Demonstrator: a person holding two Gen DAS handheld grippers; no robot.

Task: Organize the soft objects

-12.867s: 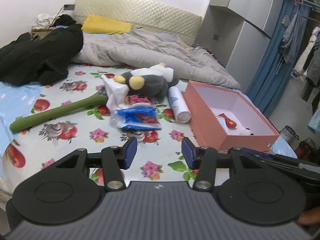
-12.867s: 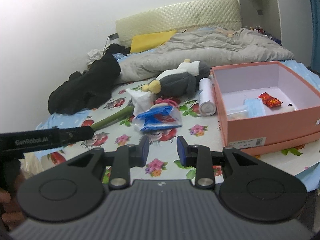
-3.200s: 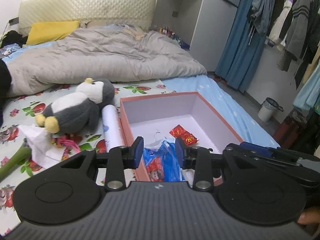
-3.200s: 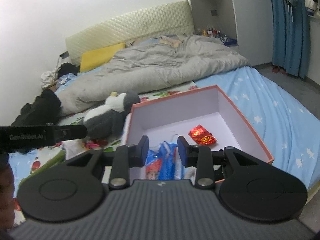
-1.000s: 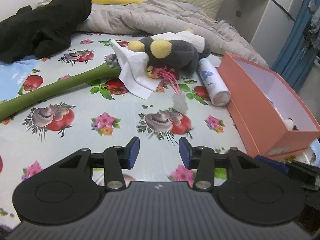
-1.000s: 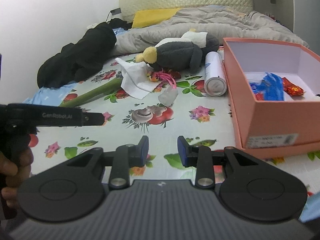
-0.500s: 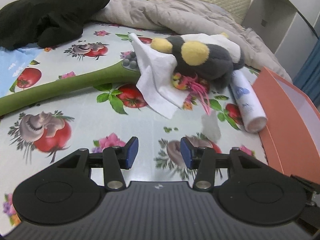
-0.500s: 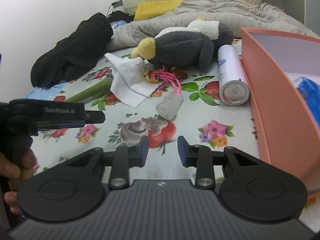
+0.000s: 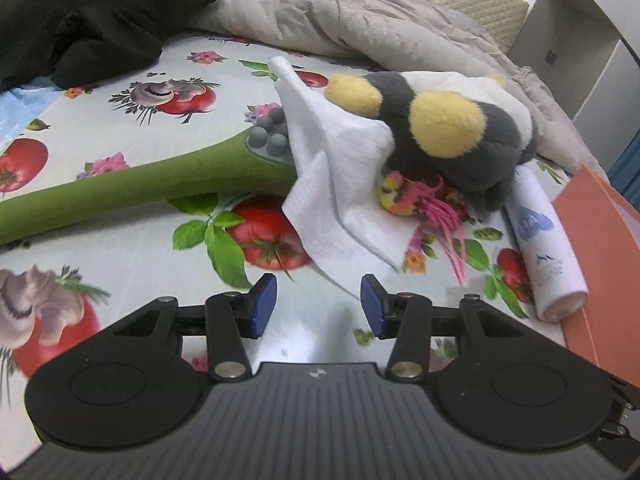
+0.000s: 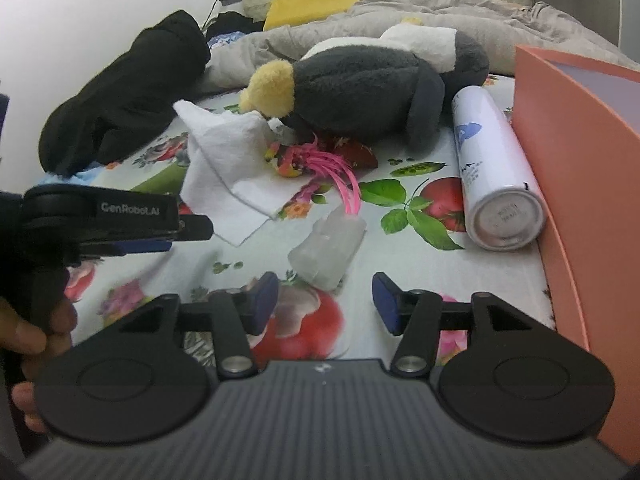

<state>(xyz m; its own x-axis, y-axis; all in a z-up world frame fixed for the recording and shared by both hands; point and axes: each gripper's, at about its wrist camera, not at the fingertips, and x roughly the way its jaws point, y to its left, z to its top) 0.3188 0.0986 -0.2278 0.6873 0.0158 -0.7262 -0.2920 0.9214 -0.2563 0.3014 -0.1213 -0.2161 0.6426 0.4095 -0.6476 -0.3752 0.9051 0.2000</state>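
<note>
A white cloth (image 9: 340, 184) lies crumpled on the flowered sheet, just beyond my open, empty left gripper (image 9: 318, 306). Behind it lies a grey and white penguin plush (image 9: 444, 136) with yellow feet, and a small pink-tasselled toy (image 9: 416, 204) under its edge. My right gripper (image 10: 326, 306) is open and empty, with a small clear soft packet (image 10: 328, 246) lying just beyond its fingertips. The cloth (image 10: 228, 168), plush (image 10: 368, 92) and pink toy (image 10: 316, 164) also show in the right wrist view. The pink box (image 10: 580, 152) stands at the right.
A long green massage stick (image 9: 132, 188) lies left of the cloth. A white spray can (image 10: 492, 176) lies against the box. Black clothing (image 10: 124, 96) and a grey duvet (image 9: 360, 28) lie at the back. The left gripper (image 10: 116, 224) reaches in at the left of the right wrist view.
Both grippers have moved forward and lower toward the objects. The left now sits close to the white cloth, the right close to the clear packet. Both jaws have opened wider.
</note>
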